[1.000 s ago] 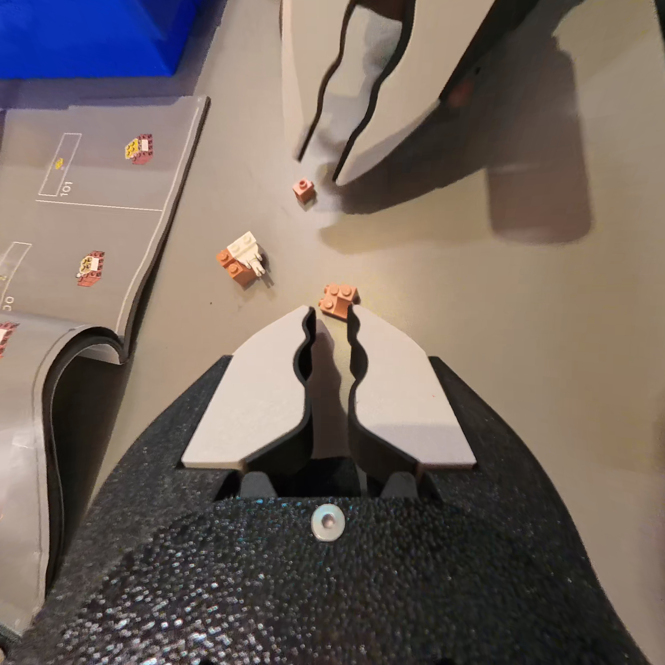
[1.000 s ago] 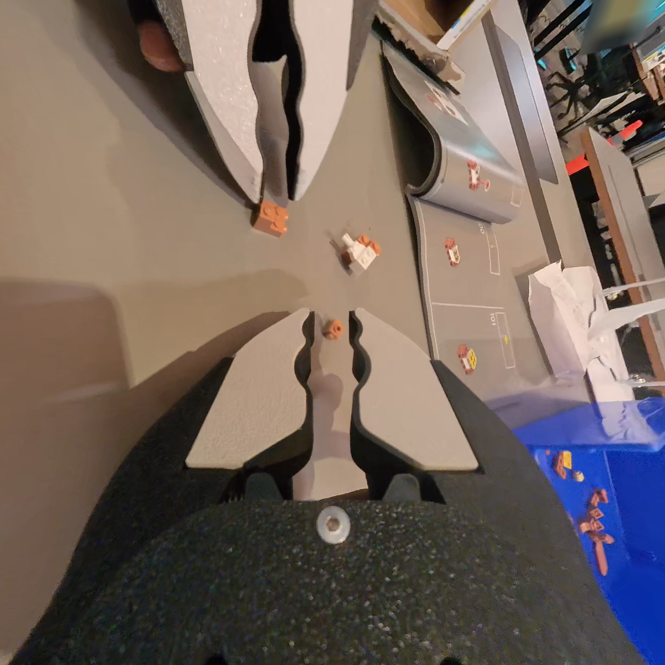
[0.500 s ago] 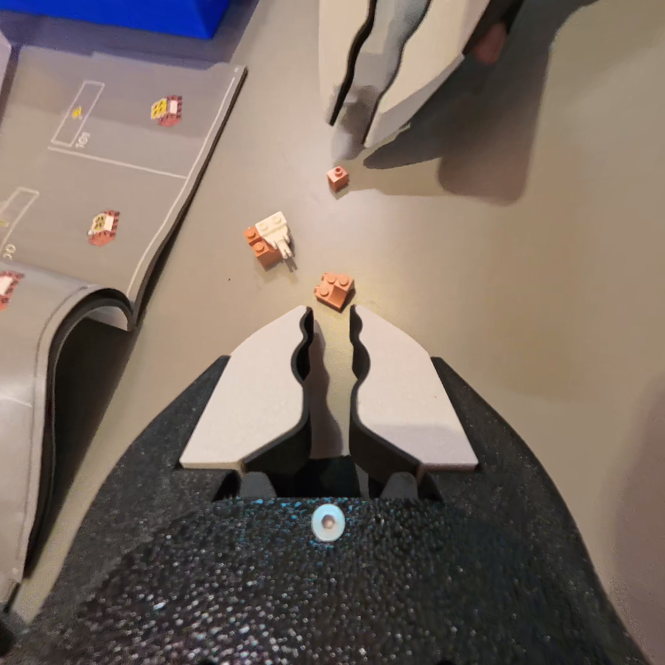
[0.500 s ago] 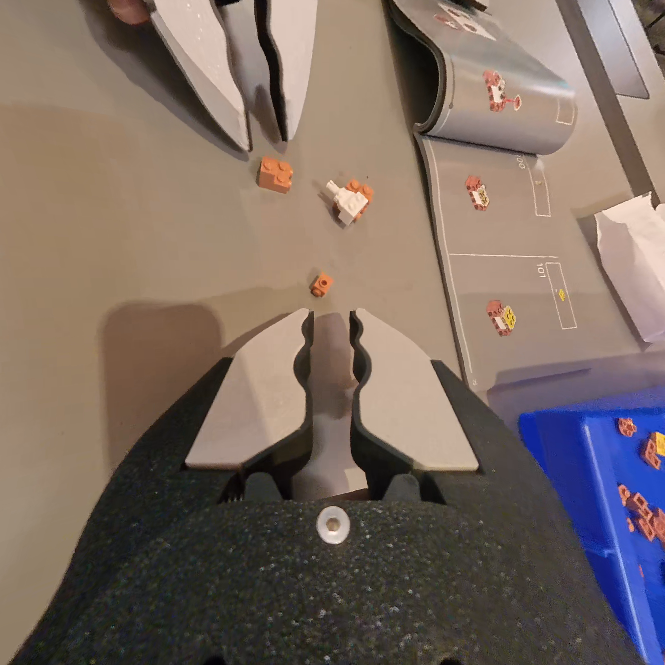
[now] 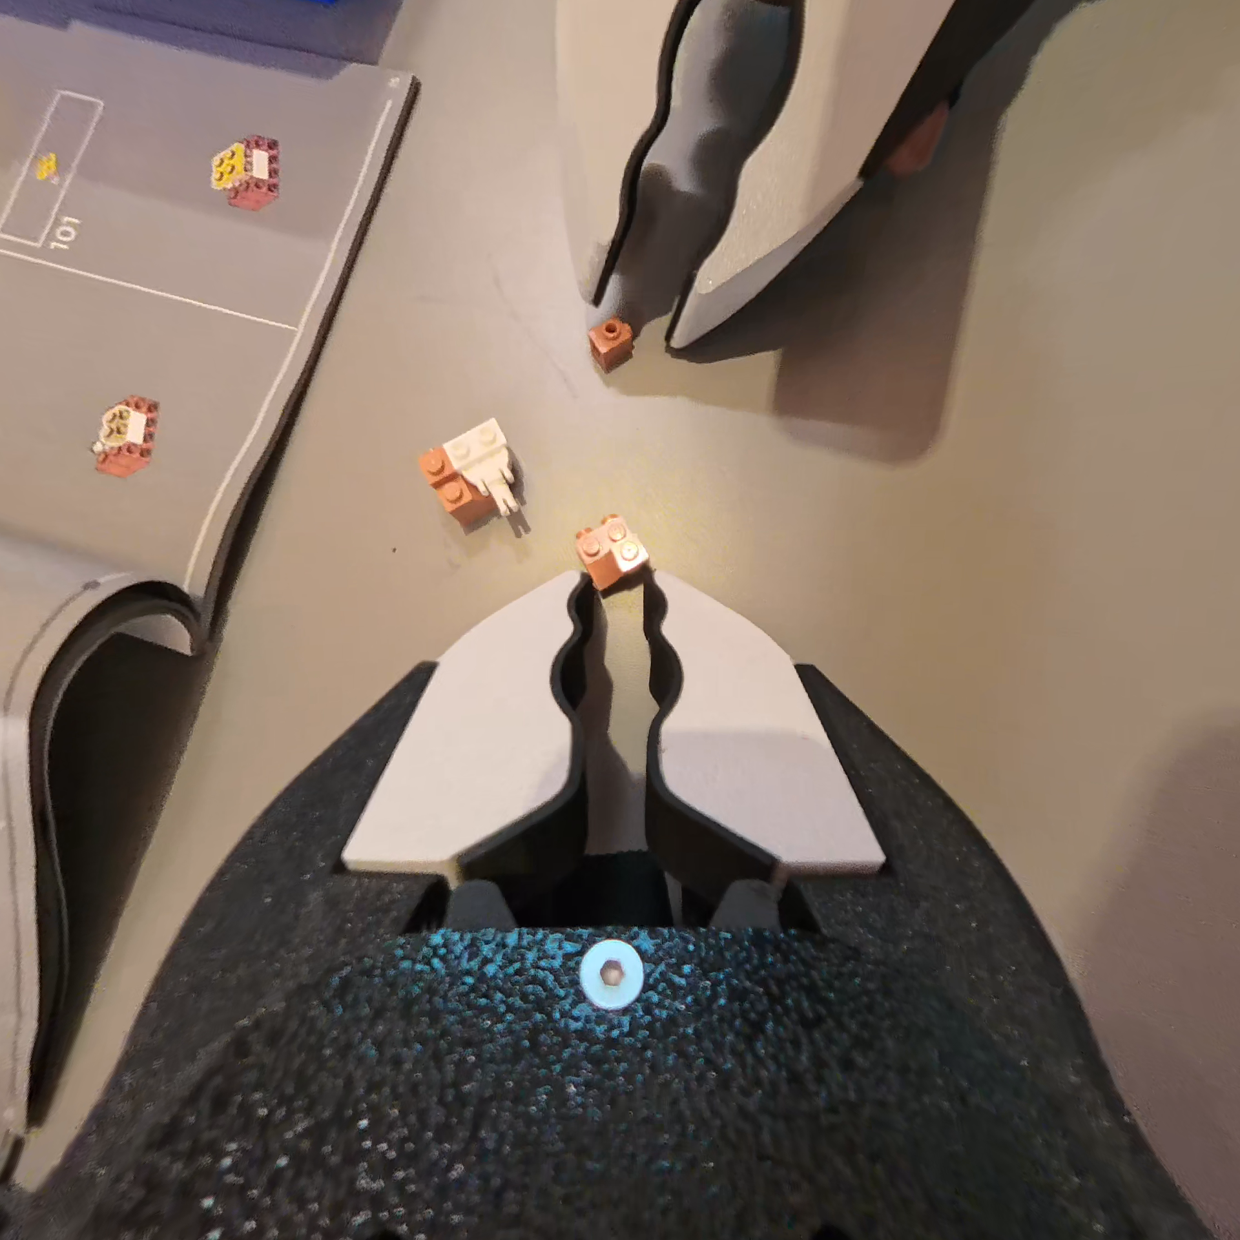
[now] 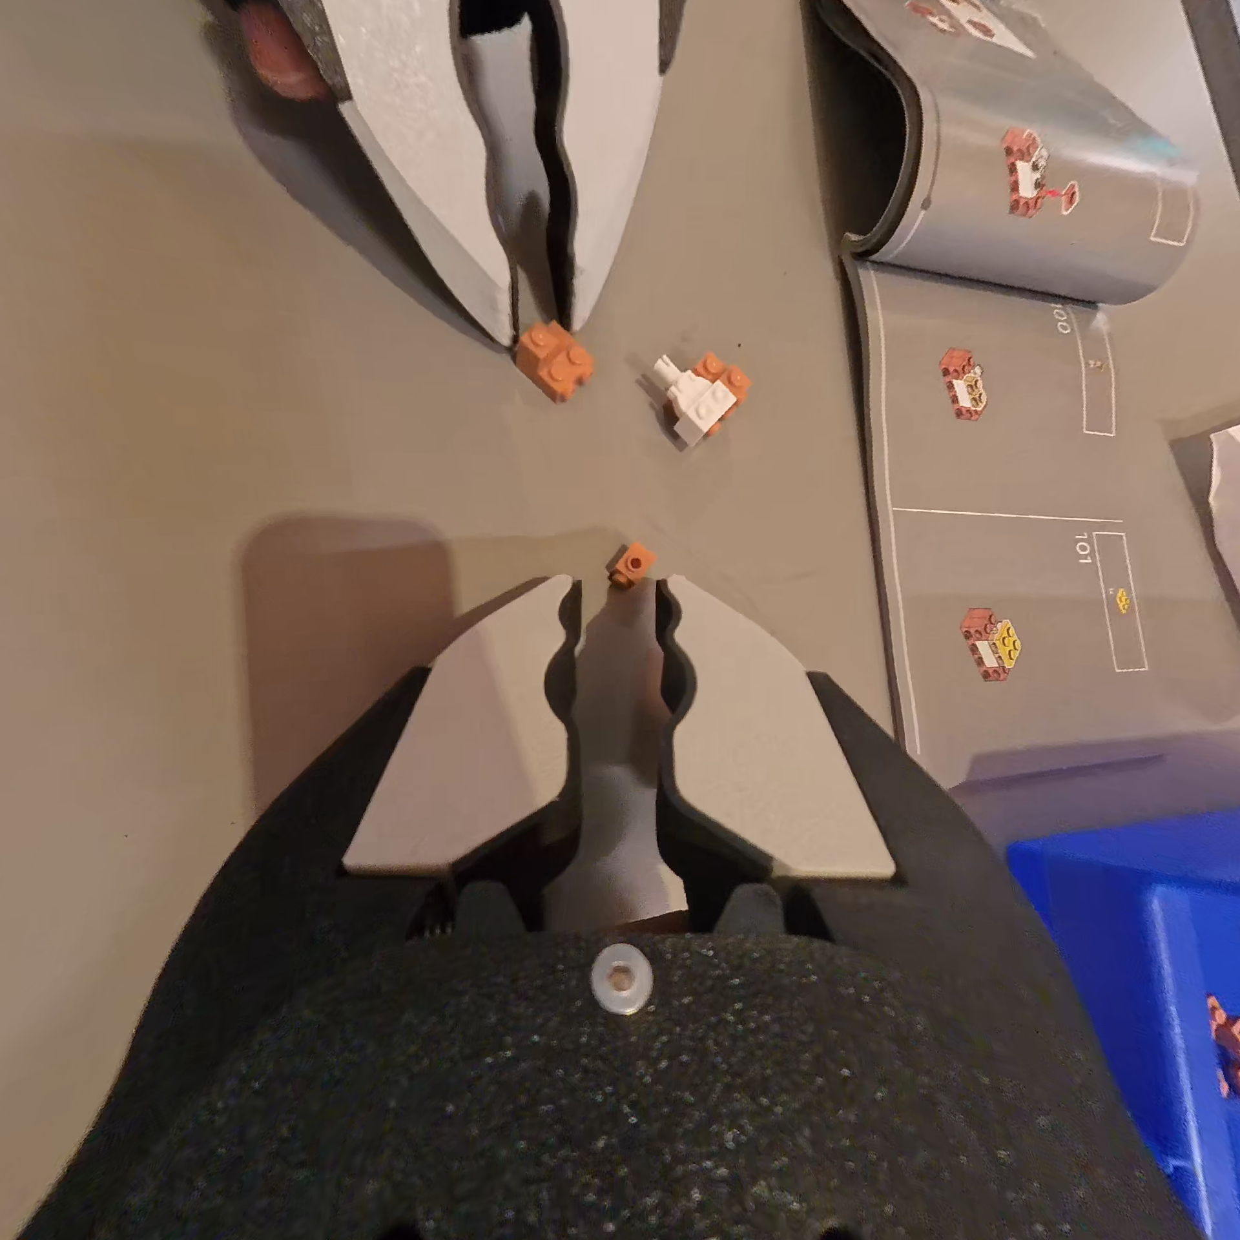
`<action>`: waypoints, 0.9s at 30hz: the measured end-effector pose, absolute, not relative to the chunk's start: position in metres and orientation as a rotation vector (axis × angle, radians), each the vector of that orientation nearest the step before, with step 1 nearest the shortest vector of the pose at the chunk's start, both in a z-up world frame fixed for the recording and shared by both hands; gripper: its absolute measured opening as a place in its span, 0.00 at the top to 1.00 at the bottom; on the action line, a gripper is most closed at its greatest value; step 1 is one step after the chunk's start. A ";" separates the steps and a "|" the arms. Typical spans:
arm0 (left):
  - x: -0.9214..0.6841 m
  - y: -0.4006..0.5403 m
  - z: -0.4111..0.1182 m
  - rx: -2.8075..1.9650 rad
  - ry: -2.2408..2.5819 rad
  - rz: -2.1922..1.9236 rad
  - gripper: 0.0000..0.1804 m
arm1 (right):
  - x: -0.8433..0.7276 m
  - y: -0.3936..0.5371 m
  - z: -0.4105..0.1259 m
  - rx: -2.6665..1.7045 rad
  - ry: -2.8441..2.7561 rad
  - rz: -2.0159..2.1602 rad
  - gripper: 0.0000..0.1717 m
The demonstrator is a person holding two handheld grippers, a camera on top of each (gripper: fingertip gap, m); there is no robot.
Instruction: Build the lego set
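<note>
on the flat grey-brown bench, the left gripper is seen low over a small orange-brown studded toy brick. its pale grey fingers are set a little apart, and the near corner of the brick lies just at their tips, in the mouth of the gap. in the right wrist view the same brick is seen touching the tips of those fingers; whether it is pressed from both sides cannot be told.

the right gripper is held with its fingers apart, and nothing is clamped between them. a tiny orange one-stud brick with a round hole in its side lies on the bench just beyond the tips, near the right one and clear of both. in the left wrist view this tiny brick is seen beside the tip of the far gripper.

between the two grippers, a small assembly of white and orange-brown bricks rests on the bench, apart from both loose pieces. an open grey instruction booklet with printed pictures of brick models lies at the side, its further pages curled up and over. a blue plastic bin holding more small bricks stands at the lower right of the right wrist view, beside the booklet.
</note>
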State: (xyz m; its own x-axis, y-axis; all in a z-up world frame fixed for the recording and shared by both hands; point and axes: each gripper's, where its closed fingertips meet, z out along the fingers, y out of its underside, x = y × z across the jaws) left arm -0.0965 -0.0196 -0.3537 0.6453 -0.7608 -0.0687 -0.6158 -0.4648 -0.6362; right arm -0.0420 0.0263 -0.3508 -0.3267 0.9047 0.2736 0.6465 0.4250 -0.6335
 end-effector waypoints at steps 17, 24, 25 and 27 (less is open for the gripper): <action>-0.094 -0.011 -0.354 -2.296 0.752 -0.142 0.88 | -0.042 0.037 -0.343 -1.131 -2.165 0.582 0.85; -0.088 -0.008 -0.354 -2.225 0.898 -0.223 0.91 | -0.044 0.029 -0.339 -0.967 -2.277 0.611 0.87; -0.086 -0.009 -0.354 -2.202 0.947 -0.242 0.91 | -0.044 0.028 -0.338 -0.940 -2.298 0.608 0.87; -0.084 -0.011 -0.354 -2.180 1.010 -0.282 0.91 | -0.043 0.029 -0.338 -0.915 -2.337 0.599 0.87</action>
